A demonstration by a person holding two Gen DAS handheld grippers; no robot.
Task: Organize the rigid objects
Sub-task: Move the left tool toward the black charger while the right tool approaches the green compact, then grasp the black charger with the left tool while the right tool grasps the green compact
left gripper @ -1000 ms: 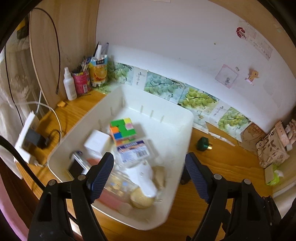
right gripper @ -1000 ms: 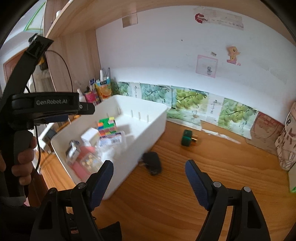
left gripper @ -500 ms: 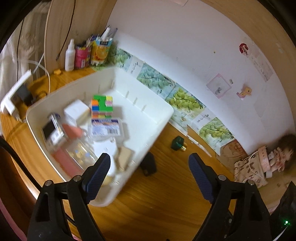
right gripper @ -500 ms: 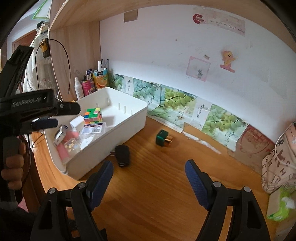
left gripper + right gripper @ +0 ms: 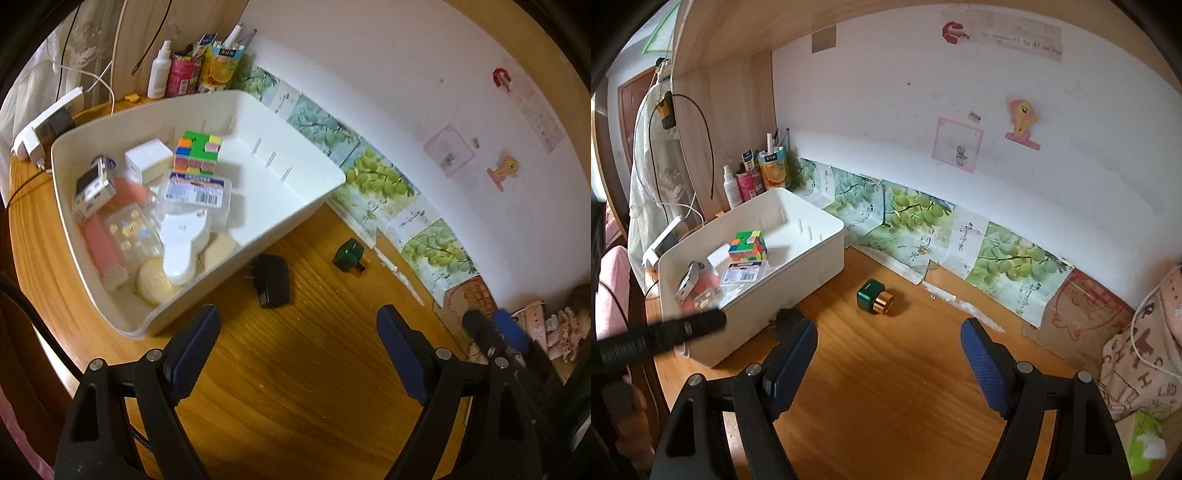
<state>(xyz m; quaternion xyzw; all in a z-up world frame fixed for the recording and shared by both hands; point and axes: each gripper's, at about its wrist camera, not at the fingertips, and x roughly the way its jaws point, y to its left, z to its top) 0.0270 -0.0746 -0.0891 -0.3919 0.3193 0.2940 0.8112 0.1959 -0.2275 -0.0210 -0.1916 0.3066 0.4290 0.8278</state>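
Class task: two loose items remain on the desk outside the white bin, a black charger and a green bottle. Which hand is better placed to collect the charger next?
Left. Its open tongs face the black charger; the right tongs face the green bottle.

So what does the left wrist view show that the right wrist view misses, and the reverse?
Only the left wrist view shows the round cream tin and white dispenser at the bin's near end. Only the right wrist view shows the green tissue pack. Both show the white bin, puzzle cube, green bottle, black charger, and open, empty jaws.
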